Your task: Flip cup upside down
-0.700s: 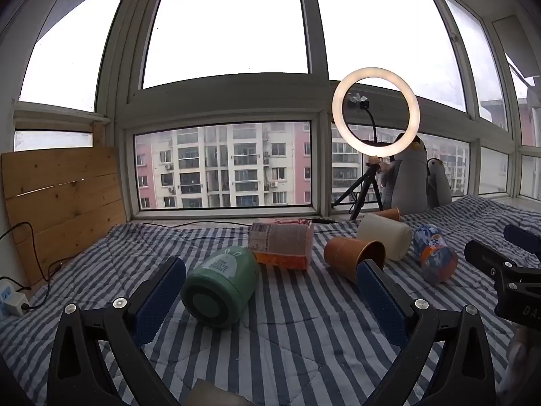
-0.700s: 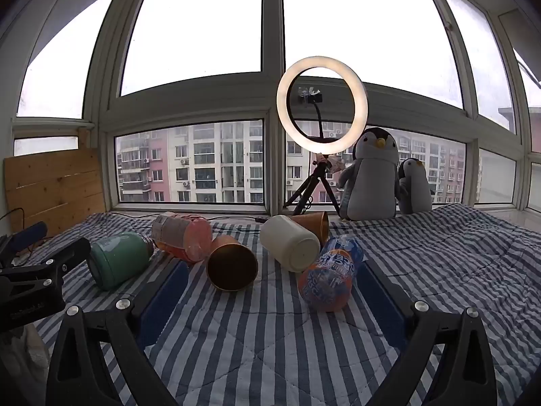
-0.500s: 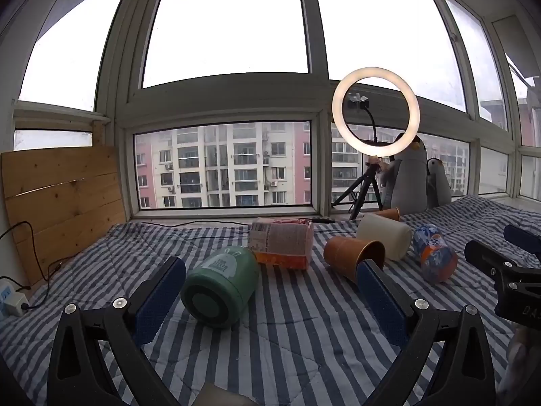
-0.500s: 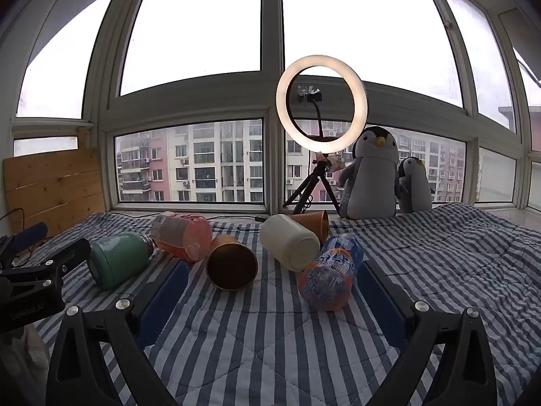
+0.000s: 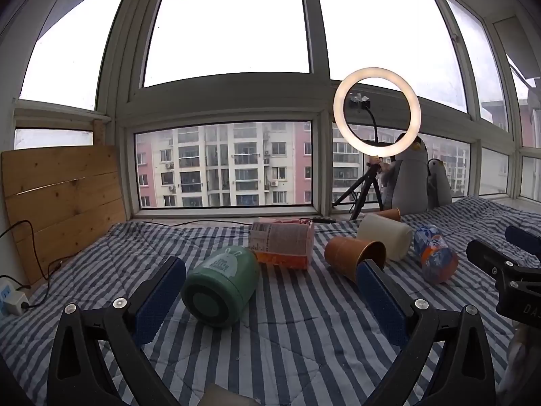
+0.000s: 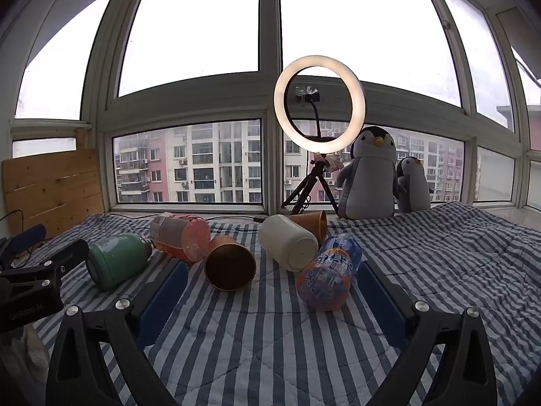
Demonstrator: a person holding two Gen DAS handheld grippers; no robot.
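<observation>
Several vessels lie on their sides on the striped blanket. An orange cup (image 5: 353, 257) (image 6: 230, 262) lies with its mouth toward me. A cream cup (image 5: 385, 238) (image 6: 287, 242) lies beside it, with a second orange cup (image 6: 311, 223) behind. A green mug (image 5: 219, 286) (image 6: 115, 258) lies at the left. My left gripper (image 5: 270, 299) is open and empty, with the green mug just ahead between its pads. My right gripper (image 6: 272, 299) is open and empty, short of the orange cup.
A pink bottle (image 5: 282, 243) (image 6: 181, 235) and a blue-orange bottle (image 5: 436, 257) (image 6: 329, 277) also lie on the blanket (image 6: 439, 264). A ring light on a tripod (image 6: 319, 105) and two plush penguins (image 6: 370, 176) stand by the window. A wooden board (image 5: 64, 196) leans at the left.
</observation>
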